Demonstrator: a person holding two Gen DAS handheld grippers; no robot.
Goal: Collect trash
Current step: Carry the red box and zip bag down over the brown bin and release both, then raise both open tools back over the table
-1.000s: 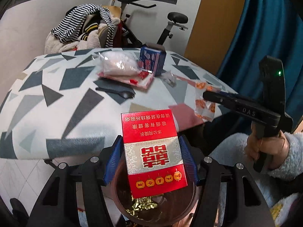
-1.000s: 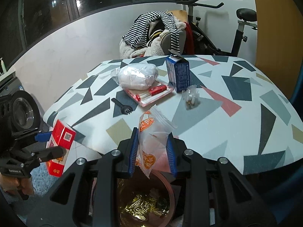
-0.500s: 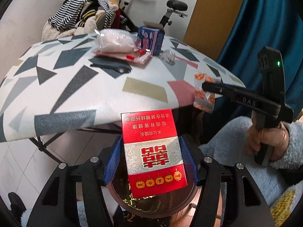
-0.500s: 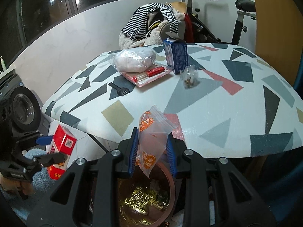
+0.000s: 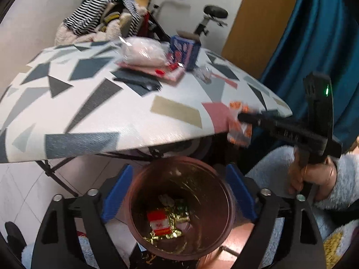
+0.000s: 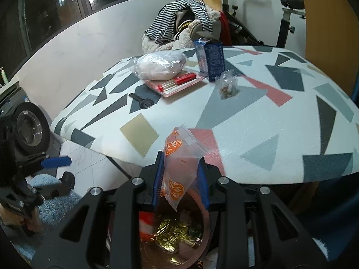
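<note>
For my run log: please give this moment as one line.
left gripper: fingers just opened, empty | red box: in bin | right gripper: shut on snack wrapper, above bin

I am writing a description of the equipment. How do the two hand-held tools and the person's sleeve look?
Both tools, left and right, have black angular frames with silver screws and ribbed blue pads. The right tool's handle shows a small green light and faint lettering along its arm. The sleeve is fluffy pale grey.

bin (image 5: 179,204) mouth open below both tongs | table (image 5: 125,121) edge overhangs just behind | near table half bare | carton (image 6: 209,60), bags crowd far side
</note>
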